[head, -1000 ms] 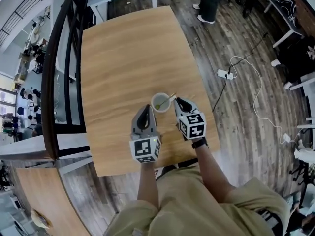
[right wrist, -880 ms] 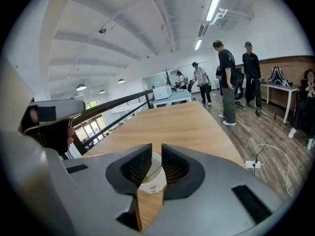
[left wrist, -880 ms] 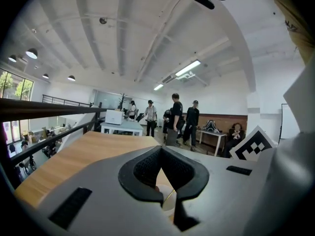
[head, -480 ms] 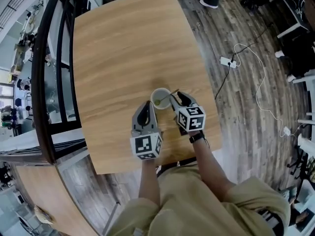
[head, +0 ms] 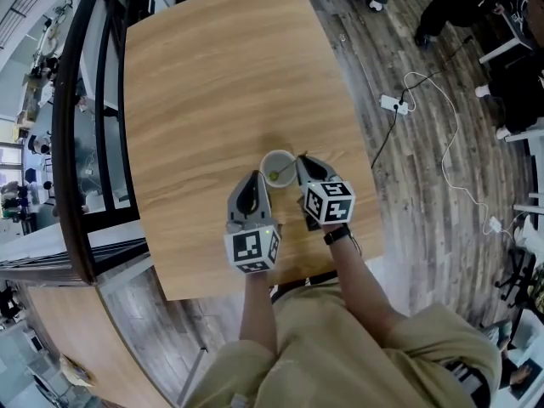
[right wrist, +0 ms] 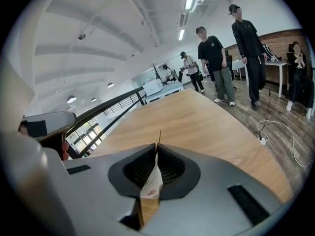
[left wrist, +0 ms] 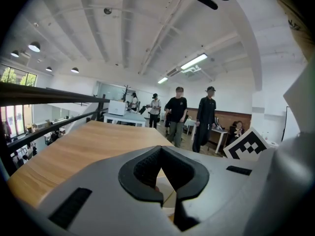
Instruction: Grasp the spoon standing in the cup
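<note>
Since the right gripper (head: 299, 161) has its fingers drawn narrow on the spoon (head: 284, 172), the step in hand looks like making that hold sure. In the right gripper view, the thin handle (right wrist: 158, 137) pokes up just past the fingertips. The pinch seems to sit near the handle's free end, so it is best kept square and steady, with no sideways pull. The cup (head: 276, 167) looks light and could tip or slide on the counter (head: 212, 100) if the spoon levers against its rim. Any lift is probably safest along the handle's own lean, up and out toward the right. The spoon still stands in the cup, bowl down and handle slanting to the right. The cup sits near the counter's near edge, between the two grippers. The left gripper (head: 253, 179) rests just beside the cup's near left side with its fingers together and nothing between them. It is well placed to steady the cup if needed. A second ago the handle's end showed bare beside the right gripper. Half a second ago the fingers stood spread about it, and they have just been closing, so that they now cover that end. The left gripper keeps much the same place by the cup.
</note>
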Demonstrator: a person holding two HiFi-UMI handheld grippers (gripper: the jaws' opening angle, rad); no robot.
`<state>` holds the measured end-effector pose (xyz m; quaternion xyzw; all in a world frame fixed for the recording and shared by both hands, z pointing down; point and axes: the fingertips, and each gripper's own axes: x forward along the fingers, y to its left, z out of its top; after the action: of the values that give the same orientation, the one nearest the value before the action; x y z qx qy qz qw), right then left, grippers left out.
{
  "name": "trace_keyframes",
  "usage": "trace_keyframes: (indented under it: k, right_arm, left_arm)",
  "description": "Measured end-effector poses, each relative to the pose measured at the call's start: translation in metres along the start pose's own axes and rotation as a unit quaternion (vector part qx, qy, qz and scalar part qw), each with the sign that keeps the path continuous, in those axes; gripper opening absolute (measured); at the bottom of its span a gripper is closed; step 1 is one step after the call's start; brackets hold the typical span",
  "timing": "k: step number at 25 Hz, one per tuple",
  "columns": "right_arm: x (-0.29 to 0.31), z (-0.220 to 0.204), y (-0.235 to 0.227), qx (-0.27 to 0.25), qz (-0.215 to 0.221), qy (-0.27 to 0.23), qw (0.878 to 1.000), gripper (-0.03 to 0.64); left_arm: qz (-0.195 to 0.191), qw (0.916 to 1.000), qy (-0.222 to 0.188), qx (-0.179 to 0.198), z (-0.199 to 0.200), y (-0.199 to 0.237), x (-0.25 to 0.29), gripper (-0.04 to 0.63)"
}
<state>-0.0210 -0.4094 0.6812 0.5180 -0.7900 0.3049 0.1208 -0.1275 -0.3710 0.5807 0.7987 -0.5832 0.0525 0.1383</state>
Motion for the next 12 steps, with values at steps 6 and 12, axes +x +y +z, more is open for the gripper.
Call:
trace_keyframes:
  k: [6,12]
  right_arm:
    - [-0.017,0.010,0.009,-0.016,0.000,-0.018,1.000,0.017]
    - [-0.041,0.027,0.020,-0.026,-0.003,-0.047,0.999,0.017]
  left_arm:
    - [0.001,0.9999,-0.011,-0.002,0.007,-0.003,-0.013,0.002]
    - [0.002,0.9995,-0.031,-0.002,0.020,-0.004,-0.031,0.002]
